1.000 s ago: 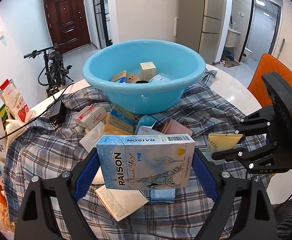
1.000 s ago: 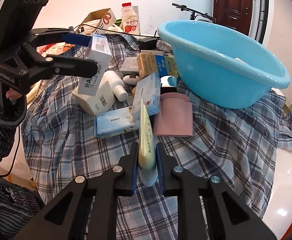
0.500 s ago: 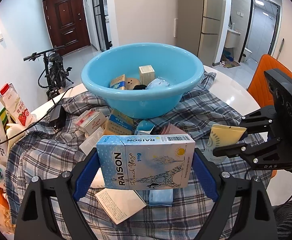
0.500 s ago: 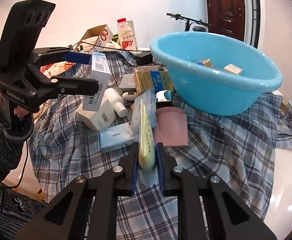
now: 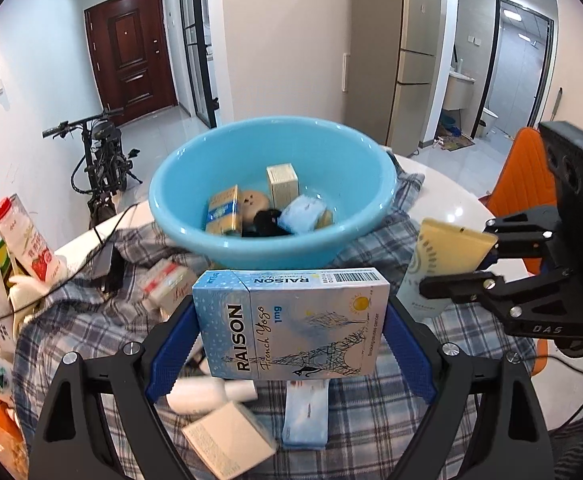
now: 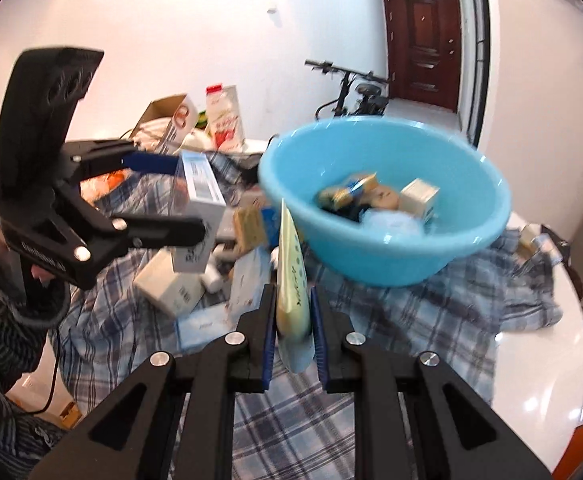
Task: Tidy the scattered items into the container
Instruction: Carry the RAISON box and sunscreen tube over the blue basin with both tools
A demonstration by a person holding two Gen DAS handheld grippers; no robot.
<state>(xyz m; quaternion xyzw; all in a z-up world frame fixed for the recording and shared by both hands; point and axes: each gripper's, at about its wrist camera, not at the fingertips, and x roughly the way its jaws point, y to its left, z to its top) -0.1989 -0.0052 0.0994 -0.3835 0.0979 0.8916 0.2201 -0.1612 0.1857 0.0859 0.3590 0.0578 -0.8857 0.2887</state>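
Blue basin (image 5: 227,246), centre frame on a plaid cloth (image 5: 71,332), holds a tan box (image 5: 282,179), a yellow-blue carton (image 5: 222,216), a doll's head (image 5: 254,201) and a pale packet (image 5: 302,216). Left gripper (image 5: 291,320) clamps a light-blue RAISON box (image 5: 291,324), lower centre, above the cloth. Right gripper (image 6: 294,314) pinches an upright yellow tube (image 6: 291,280). Only the left view shows the orange chair (image 5: 525,184).

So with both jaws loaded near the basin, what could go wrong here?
1. The left gripper holds the RAISON box only by its ends; it may twist out.
2. The yellow tube is soft and could slip from the right gripper.
3. Both approach the blue basin together; they may collide.
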